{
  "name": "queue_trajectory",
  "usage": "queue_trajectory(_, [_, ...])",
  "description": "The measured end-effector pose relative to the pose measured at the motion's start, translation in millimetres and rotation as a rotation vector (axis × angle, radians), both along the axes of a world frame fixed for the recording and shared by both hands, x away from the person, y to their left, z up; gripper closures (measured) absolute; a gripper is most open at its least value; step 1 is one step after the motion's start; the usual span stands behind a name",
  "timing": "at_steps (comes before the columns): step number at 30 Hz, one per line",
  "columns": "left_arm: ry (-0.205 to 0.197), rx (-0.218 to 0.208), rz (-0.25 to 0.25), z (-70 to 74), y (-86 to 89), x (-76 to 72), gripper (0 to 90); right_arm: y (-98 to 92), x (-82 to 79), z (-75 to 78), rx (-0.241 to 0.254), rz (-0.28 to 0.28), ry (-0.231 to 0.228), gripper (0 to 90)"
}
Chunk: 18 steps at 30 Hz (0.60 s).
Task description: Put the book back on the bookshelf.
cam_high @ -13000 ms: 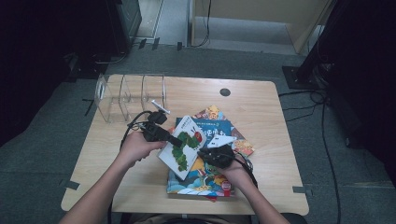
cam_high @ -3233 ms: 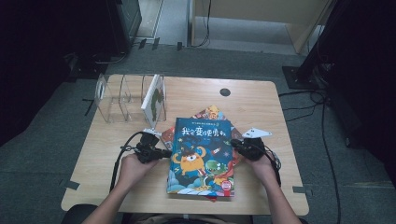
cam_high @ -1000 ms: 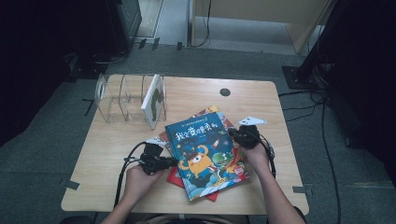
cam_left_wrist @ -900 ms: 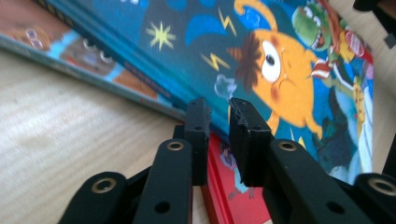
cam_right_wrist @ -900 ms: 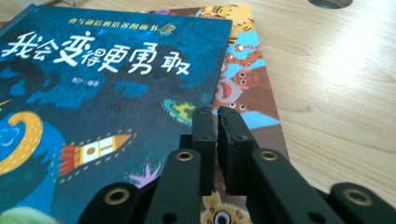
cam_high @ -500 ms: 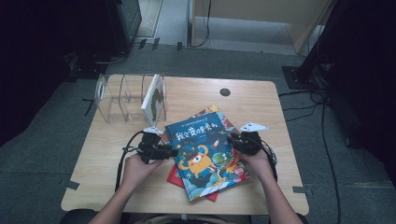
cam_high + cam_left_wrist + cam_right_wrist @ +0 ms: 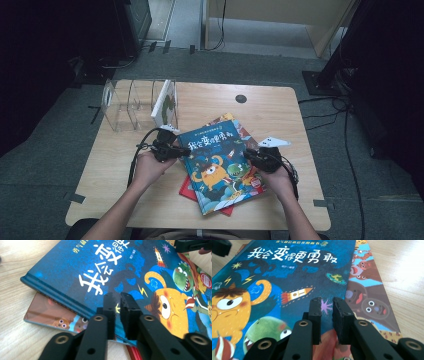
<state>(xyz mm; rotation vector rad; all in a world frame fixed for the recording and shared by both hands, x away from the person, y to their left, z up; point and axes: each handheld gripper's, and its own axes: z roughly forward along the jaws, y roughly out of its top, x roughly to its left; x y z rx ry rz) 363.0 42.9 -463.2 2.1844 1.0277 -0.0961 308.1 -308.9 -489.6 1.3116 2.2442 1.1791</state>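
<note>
**Blue picture book flanked by two claws at desk centre**

Lower books mostly hidden under blue picture book: just a red cover corner peeking at front-left, plus a brown animal-print book strip along far right edge. Titles on those two unreadable. In left gripper view, blue book's lower edge cut off behind black jaws; thin slice of a third cover w/ small eyes visible beneath spine. Clear rack at table back-left hard to read, dividers nearly transparent; one white book standing upright in its rightmost slot. Small dark round mark near table's far edge, nature unclear. Room beyond table in deep shadow.

Left gripper at blue book's left edge, hand behind it, forearm in from bottom-left, cable looping toward rack. Jaws just closing, now nearly together w/ narrow gap, tips over cover near edge; grip on book not confirmed, nothing clearly pinched. Right gripper at book's right edge, forearm from bottom-right, pale plate on top. Jaws likewise just narrowing, slim gap left, hovering low over cover; no clamp seen.

Blue book lying flat, rotated slightly anticlockwise, atop stack at front-centre of table.
</note>
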Motion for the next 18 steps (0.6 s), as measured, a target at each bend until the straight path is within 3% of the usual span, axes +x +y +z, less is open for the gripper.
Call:
queue_trajectory(6, [-0.032, 0.024, -0.036, -0.8, -5.2, 7.7, 88.1, -4.3, -10.6, -0.3, 0.004, -0.005, 0.0, 82.1])
queue_trajectory(13, [-0.015, 0.013, -0.038, -1.7, -7.2, 25.2, 90.0, -8.5, -27.8, 0.1, 0.011, -0.006, 0.003, 89.5])
queue_trajectory(15, [0.003, -0.018, -0.025, -3.1, -7.1, 31.7, 90.0, -8.9, -34.5, 0.2, 0.013, 0.001, 0.018, 90.0])
queue_trajectory(18, [-0.007, -0.008, -0.022, -4.0, -8.7, 39.1, 90.0, -9.3, -42.6, 0.4, 0.008, 0.014, 0.011, 90.0])
